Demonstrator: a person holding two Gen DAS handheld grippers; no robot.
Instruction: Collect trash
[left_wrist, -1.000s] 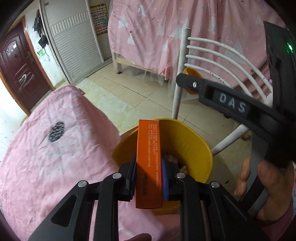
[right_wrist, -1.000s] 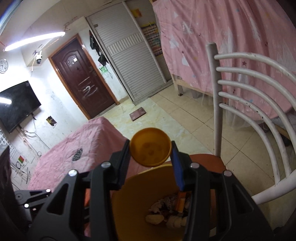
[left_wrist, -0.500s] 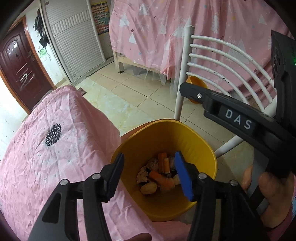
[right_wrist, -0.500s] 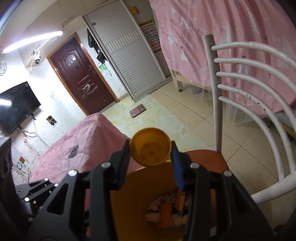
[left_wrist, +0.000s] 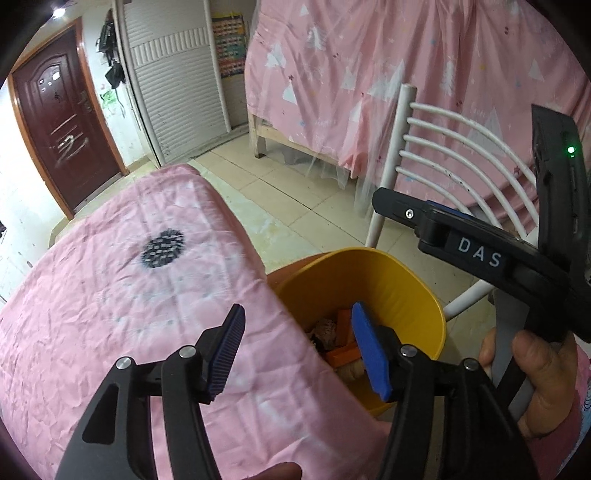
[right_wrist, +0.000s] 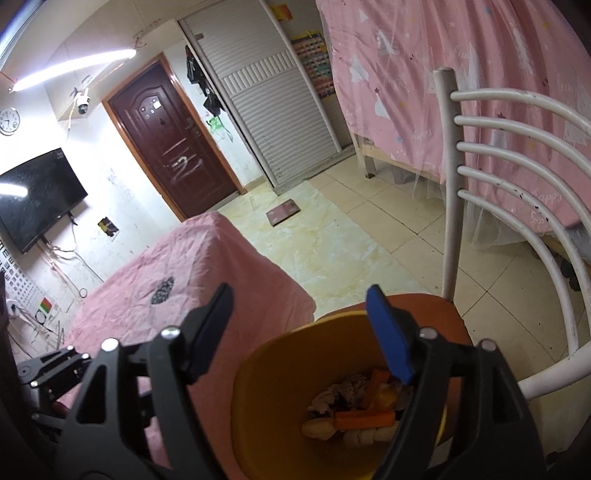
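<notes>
A yellow bin (left_wrist: 369, 280) stands on a chair seat beside the pink-clothed table (left_wrist: 110, 295). Inside lie crumpled paper, orange box pieces (right_wrist: 364, 419) and other scraps. My left gripper (left_wrist: 295, 332) hovers over the table edge and the bin's near rim; its jaws are opening with nothing between them. My right gripper (right_wrist: 299, 306) hangs above the bin (right_wrist: 258, 369), its jaws also opening and empty. In the left wrist view the right gripper's finger (left_wrist: 402, 212) reaches in from the right above the bin, with a hand (left_wrist: 535, 369) on its grip.
A white chair back (right_wrist: 454, 184) rises right behind the bin, over a brown-orange seat (right_wrist: 424, 306). Pink curtains (left_wrist: 369, 92) hang behind it. The floor is tiled, with a small flat scale (right_wrist: 283, 213) on it, and a dark door (right_wrist: 166, 140) stands far off.
The left gripper let go of the orange box, now down in the bin, and drew back left over the table. The right gripper opened, and the round yellow lid is gone from its jaws.
</notes>
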